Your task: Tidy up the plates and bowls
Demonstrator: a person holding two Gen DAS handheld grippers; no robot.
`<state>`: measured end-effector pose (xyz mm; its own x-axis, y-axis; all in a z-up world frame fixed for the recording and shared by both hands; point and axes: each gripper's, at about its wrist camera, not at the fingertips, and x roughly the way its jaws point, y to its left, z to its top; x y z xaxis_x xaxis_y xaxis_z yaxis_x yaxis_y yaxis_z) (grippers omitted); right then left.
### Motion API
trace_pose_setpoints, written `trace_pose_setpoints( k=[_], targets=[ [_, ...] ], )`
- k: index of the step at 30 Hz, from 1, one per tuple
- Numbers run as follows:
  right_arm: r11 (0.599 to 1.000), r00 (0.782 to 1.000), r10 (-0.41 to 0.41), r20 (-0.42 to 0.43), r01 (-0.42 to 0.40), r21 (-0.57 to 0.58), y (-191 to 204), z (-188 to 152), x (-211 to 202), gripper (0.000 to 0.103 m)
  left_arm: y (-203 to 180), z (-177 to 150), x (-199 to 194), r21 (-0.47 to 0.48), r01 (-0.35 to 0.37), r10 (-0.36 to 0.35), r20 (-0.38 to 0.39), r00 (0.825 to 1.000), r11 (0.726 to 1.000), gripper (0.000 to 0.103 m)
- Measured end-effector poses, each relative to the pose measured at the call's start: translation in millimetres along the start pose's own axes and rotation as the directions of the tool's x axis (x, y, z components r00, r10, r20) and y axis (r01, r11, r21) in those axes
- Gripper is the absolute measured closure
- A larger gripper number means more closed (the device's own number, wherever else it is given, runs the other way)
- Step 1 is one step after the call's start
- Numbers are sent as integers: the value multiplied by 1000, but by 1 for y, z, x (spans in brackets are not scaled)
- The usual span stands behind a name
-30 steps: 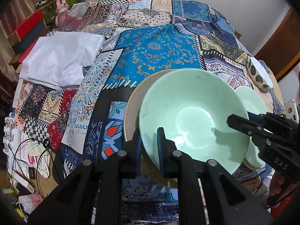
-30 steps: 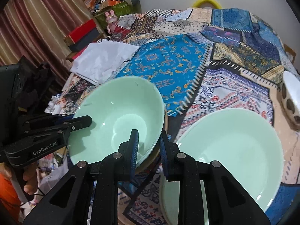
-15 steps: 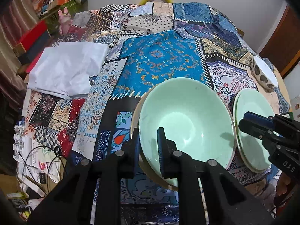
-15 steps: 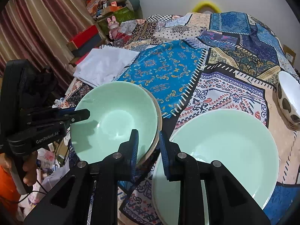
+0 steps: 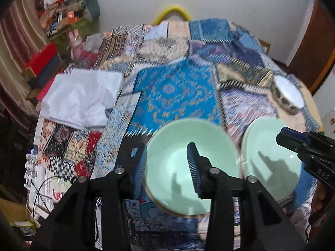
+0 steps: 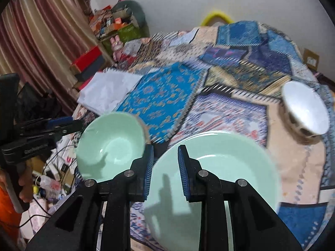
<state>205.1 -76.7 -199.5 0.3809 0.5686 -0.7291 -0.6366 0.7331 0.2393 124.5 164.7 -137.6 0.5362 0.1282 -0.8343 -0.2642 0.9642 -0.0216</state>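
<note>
Left wrist view: the left tool (image 5: 166,167) fills the bottom centre, its jaws opening and pinching nothing, though the near rim of a green bowl (image 5: 191,167) shows between the pads. That bowl sits low in the centre of the frame, nested in a tan plate (image 5: 178,212) whose edge peeks out below it, on a worktop (image 5: 175,96) covered in patchwork cloth. Just to its right lies a green plate (image 5: 272,159). The right tool (image 5: 293,140) reaches in from the right edge, above that plate. A spotted white bowl (image 5: 287,95) stands at the upper right, and a folded white sheet (image 5: 81,98) lies at the left. The picture is blurred. Right wrist view: the right tool (image 6: 165,167) rises from the bottom centre, its pads a narrow gap apart and holding nothing. The green plate (image 6: 230,167) lies at lower centre, partly behind the tool. The green bowl (image 6: 111,144) sits at centre left, close beside the plate. The left tool (image 6: 67,125) comes in from the left edge, with a hand (image 6: 25,185) below it. The spotted bowl (image 6: 303,113) stands at the right.
</note>
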Motion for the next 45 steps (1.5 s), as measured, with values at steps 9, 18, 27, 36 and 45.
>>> trace_pose_setpoints(
  k=[9, 18, 27, 36, 45],
  targets=[
    [989, 980, -142, 139, 137, 47, -45, 15, -60, 57, -60, 30, -36, 68, 50, -59, 135, 989, 996, 27],
    [963, 942, -263, 209, 243, 116, -110, 17, -101, 53, -133, 62, -35, 130, 135, -152, 135, 979, 982, 10],
    [925, 919, -348, 187, 304, 226, -186, 14, -104, 53, -198, 82, 9, 178, 180, -195, 71, 978, 968, 8],
    [913, 944, -322, 78, 288, 288, -248, 21, -54, 65, -243, 101, 72, 203, 231, -236, 0, 972, 951, 8],
    [914, 958, -287, -16, 279, 296, -280, 27, -11, 85, -259, 109, 117, 203, 271, -262, -69, 963, 941, 8]
  ],
)
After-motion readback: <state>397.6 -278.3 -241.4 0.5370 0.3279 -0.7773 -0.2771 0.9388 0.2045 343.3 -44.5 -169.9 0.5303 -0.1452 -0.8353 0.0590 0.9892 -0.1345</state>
